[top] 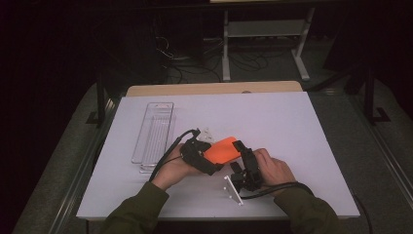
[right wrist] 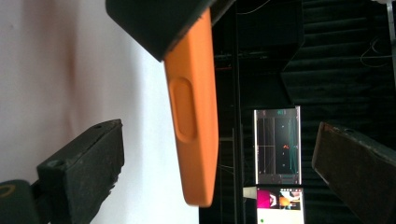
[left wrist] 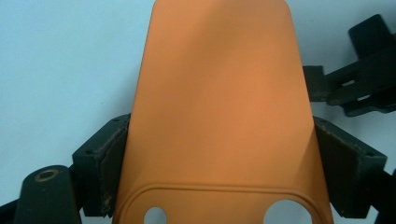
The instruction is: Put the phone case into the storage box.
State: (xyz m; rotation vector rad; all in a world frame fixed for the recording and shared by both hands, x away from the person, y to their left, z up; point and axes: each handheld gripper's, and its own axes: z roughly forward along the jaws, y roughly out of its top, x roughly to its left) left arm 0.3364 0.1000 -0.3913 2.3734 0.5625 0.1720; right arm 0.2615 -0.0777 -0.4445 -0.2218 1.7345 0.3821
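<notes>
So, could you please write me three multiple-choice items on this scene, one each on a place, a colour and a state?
1. Where does the clear tray lie on the white board?
A. at its left part
B. at its right edge
C. under the right hand

2. What colour is the phone case?
A. blue
B. orange
C. green

3. How does the left tool stand?
A. open, well away from the case
B. shut on nothing
C. shut on the case

Answers:
1. A, since in the high view the tray lies left of both hands.
2. B, since the case is orange in all three views.
3. C, since in the left gripper view both pads press on the case's sides; the right tool stands open around the case's end.
</notes>
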